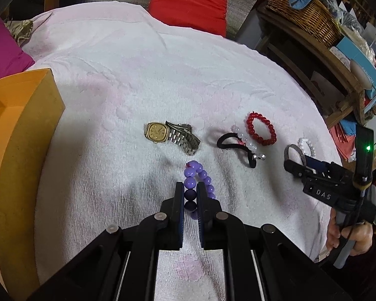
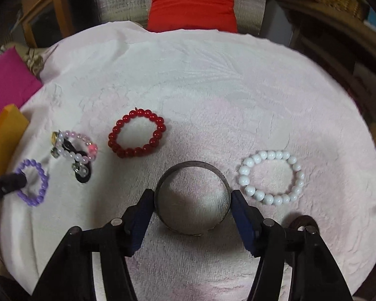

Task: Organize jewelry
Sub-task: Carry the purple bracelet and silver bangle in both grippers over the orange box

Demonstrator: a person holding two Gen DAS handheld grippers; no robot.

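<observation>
My left gripper (image 1: 190, 188) is shut on the near side of a purple bead bracelet (image 1: 196, 173), which also shows in the right wrist view (image 2: 33, 181). My right gripper (image 2: 191, 197) has its jaws against both sides of a grey metal bangle (image 2: 191, 173) on the towel, also seen in the left wrist view (image 1: 294, 151). A gold watch (image 1: 170, 134), a red bead bracelet (image 2: 136, 133), a white bead bracelet (image 2: 272, 176) and a pink-and-clear bead bracelet (image 2: 75, 150) over a black hair tie (image 2: 84, 175) lie on the towel.
A white-pink towel (image 2: 213, 87) covers the round surface. An orange box (image 1: 17, 130) stands at the left edge. A red cushion (image 2: 191, 5) lies at the back, a magenta one (image 2: 7, 85) at the left. Shelves with a wicker basket (image 1: 303, 17) stand to the right.
</observation>
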